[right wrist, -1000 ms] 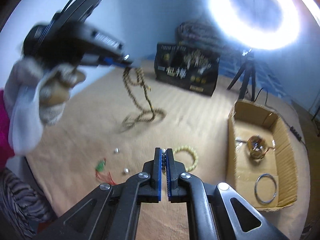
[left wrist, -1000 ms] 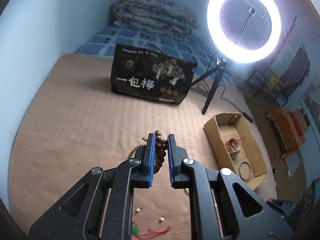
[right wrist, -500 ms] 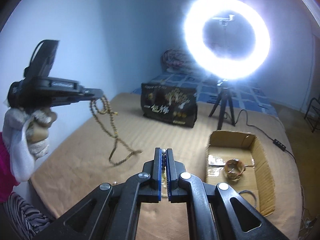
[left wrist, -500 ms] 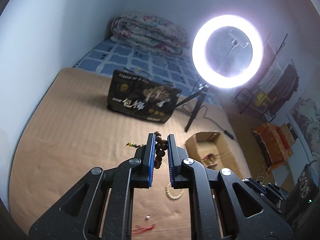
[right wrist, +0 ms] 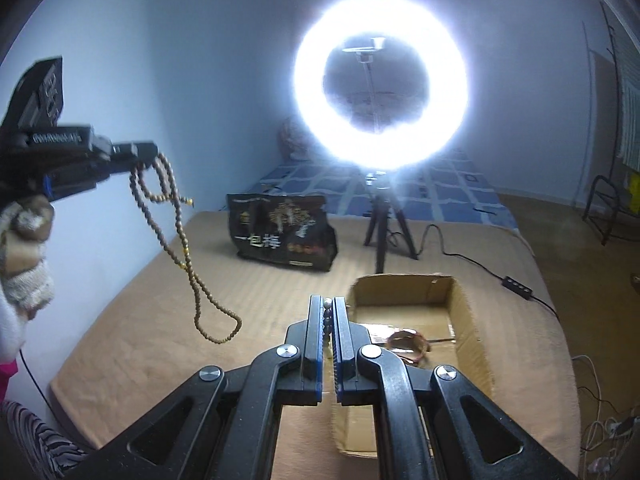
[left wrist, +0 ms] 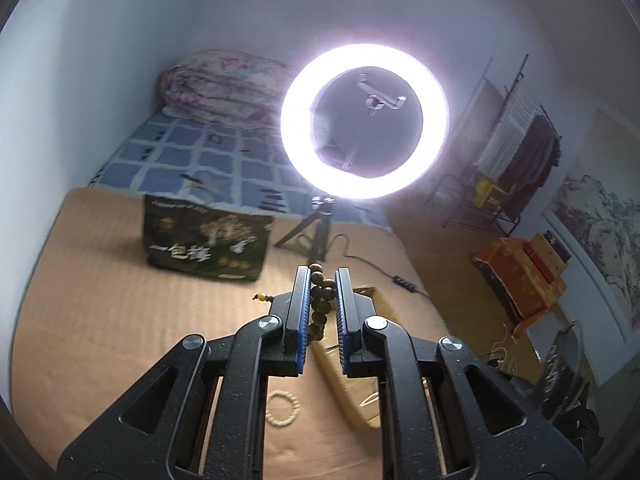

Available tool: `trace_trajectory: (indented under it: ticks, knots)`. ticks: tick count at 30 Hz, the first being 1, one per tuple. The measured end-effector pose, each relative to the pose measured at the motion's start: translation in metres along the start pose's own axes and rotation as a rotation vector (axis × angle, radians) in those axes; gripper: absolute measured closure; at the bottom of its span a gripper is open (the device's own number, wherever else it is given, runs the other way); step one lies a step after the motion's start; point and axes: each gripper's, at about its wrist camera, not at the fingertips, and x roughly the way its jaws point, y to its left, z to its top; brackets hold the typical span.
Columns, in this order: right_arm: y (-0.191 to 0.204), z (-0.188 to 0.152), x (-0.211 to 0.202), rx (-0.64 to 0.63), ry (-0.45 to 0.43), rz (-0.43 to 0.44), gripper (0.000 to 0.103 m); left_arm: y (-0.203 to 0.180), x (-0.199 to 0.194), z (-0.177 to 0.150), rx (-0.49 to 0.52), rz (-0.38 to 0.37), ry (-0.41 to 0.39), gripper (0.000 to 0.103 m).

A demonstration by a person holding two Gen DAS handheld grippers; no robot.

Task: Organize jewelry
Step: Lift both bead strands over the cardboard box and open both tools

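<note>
Wooden beads (left wrist: 320, 300) sit pinched between the left gripper (left wrist: 322, 312)'s jaws at lower centre of its view, the long necklace (right wrist: 180, 240) dangling clear of the bed at left in the right view, while the right gripper (right wrist: 328, 332) is clamped on a small dark bead strand (right wrist: 327, 316). Beyond it the cardboard box (right wrist: 464, 308) already holds a reddish bangle (right wrist: 406, 340). A pale bead bracelet (left wrist: 282, 404) on the tan blanket (left wrist: 100, 300) remains unsorted, so roughly midway, I judge.
</note>
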Motion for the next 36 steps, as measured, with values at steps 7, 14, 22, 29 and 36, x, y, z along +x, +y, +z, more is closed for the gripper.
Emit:
trace_trajectory:
  ticks: [7, 14, 22, 29, 36]
  knots:
    - [-0.027, -0.001, 0.003, 0.011, 0.016, -0.047, 0.102, -0.052, 0.015, 0.017, 0.043, -0.067, -0.013, 0.093]
    - [-0.056, -0.005, 0.006, 0.038, 0.036, -0.088, 0.102, -0.096, 0.040, 0.023, 0.088, -0.106, -0.004, 0.093]
    - [-0.079, -0.014, 0.015, 0.060, 0.078, -0.116, 0.102, -0.104, 0.081, 0.008, 0.084, -0.098, 0.048, 0.093]
    - [-0.094, -0.029, 0.030, 0.065, 0.137, -0.137, 0.102, -0.096, 0.123, -0.015, 0.073, -0.078, 0.133, 0.093]
    - [-0.104, -0.044, 0.050, 0.073, 0.207, -0.147, 0.102, -0.092, 0.162, -0.058, 0.111, -0.047, 0.228, 0.093]
